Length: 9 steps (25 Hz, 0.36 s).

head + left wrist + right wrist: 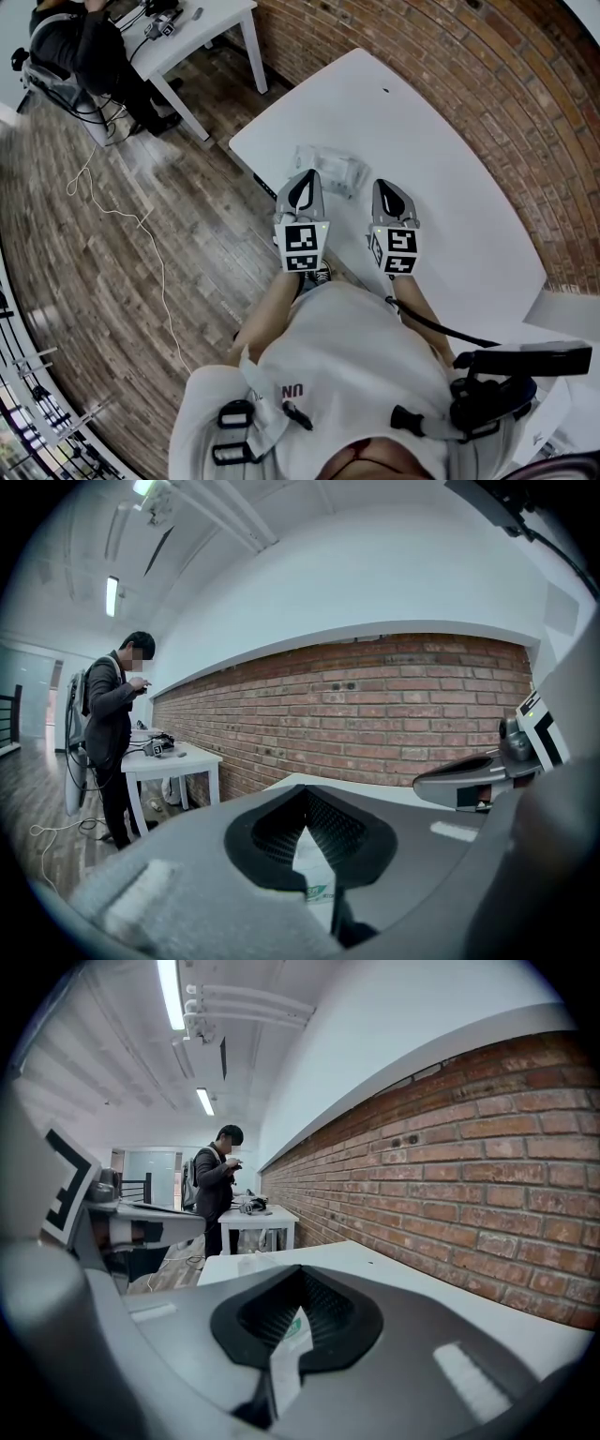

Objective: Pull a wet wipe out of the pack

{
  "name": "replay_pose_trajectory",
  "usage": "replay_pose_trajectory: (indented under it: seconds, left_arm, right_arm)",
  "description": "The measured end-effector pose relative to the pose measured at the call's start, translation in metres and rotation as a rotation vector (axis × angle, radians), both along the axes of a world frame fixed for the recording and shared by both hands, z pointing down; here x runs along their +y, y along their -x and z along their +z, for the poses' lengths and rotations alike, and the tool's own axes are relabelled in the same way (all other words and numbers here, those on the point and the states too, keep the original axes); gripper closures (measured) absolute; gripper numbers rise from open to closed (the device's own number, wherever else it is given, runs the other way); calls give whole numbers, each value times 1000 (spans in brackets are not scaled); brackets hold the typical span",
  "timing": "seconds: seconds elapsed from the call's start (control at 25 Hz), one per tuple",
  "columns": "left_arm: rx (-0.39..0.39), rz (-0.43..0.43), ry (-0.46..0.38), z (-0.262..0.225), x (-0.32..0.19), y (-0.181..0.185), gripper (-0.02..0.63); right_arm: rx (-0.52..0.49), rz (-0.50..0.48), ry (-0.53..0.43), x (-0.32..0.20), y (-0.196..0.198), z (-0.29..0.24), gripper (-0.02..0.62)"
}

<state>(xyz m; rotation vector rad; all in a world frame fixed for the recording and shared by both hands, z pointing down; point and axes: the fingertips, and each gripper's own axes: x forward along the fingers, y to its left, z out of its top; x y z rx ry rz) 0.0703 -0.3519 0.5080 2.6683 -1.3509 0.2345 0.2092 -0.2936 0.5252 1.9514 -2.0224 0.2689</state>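
Observation:
The wet wipe pack [330,167], clear with white and green print, lies near the front-left edge of the white table [441,159]. My left gripper [302,178] is at the pack's left end. In the left gripper view its jaws [309,841] are closed, with the printed pack [314,881] pinched between the pads. My right gripper [384,186] is just right of the pack. Its jaws [298,1312] are shut on a white strip with green print [286,1358], apparently the pack's flap. The two grippers are side by side.
A brick wall [487,84] runs along the table's far side. To the left are a wooden floor with a loose cable [122,220] and a second white table [202,28] holding devices, with a person [84,42] at it.

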Motion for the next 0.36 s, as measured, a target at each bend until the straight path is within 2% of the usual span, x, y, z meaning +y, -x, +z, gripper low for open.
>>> replay_pose_trajectory:
  seconds: [0.36]
  left_arm:
    - [0,-5,3,2,3,2,603]
  right_arm:
    - [3,-10,-8,2,4,-2,591]
